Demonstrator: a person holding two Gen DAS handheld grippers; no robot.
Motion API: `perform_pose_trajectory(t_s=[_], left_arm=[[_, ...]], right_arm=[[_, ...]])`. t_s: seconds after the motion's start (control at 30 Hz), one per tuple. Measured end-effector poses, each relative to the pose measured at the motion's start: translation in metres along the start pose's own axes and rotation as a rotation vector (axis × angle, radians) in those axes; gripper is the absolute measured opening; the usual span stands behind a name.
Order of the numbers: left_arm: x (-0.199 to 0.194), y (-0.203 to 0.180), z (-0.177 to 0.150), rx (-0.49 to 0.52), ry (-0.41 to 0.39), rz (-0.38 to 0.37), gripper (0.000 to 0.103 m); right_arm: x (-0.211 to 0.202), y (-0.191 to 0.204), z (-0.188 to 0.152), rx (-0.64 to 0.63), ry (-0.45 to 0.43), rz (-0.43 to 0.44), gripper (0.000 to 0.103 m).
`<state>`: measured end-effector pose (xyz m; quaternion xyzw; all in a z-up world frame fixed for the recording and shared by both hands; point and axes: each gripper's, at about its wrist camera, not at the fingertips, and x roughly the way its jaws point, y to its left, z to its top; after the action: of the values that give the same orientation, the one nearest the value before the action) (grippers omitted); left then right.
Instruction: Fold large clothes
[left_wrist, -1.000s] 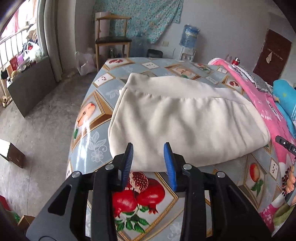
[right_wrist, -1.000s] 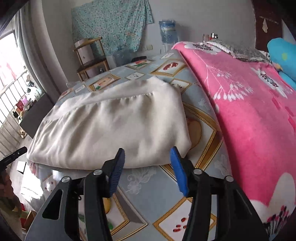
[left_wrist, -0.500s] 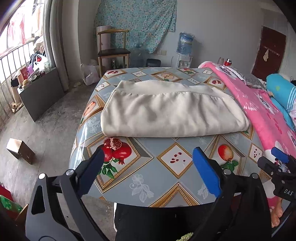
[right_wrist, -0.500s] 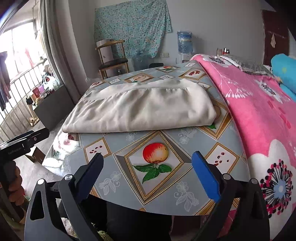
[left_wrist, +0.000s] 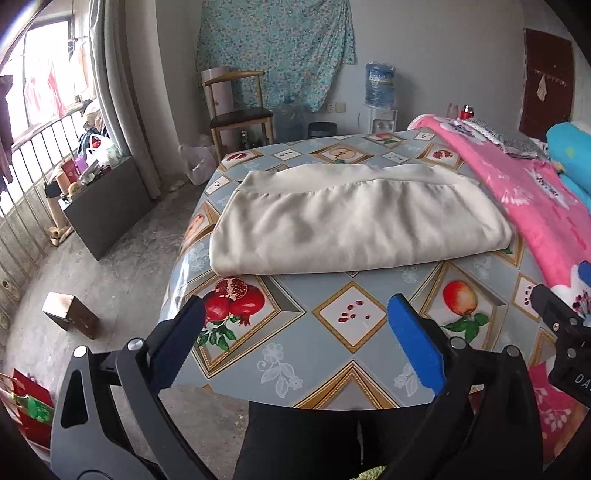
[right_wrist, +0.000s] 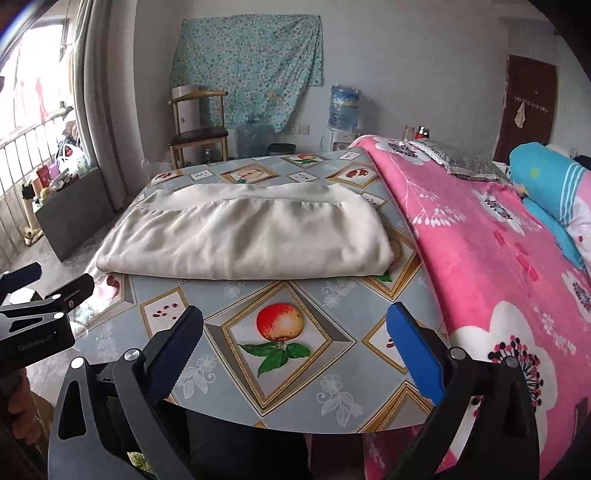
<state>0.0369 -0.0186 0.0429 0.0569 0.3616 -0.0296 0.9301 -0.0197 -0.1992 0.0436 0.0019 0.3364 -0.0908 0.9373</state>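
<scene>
With your left gripper (left_wrist: 295, 332) and right gripper (right_wrist: 293, 334) both spread wide and empty at the bottom of frame, the folded cream garment (left_wrist: 354, 225) lies mid-frame on the table (left_wrist: 332, 354), where I judge a careless re-grab would undo its layers.
</scene>
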Motion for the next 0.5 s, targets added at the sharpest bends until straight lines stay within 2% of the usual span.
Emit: perform_pose_trajectory(t_s=[0.17,0.27,0.5], left_arm=[[0.011,-0.002,-0.002,-0.015,0.075,-0.022,0.095],[0.012,-0.002,-0.003,-0.026,0.081,0.007,0.095],[0.015,0.002,-0.006,-0.082,0.112,-0.033,0.095]], right_arm=[[0.003,0.002,0.002,-0.013,0.023,-0.01,0.097],[0.005,0.003,0.002,-0.002,0.023,-0.024,0.097],[0.017,0.006,-0.004,0.016,0.07,-0.002,0.097]])
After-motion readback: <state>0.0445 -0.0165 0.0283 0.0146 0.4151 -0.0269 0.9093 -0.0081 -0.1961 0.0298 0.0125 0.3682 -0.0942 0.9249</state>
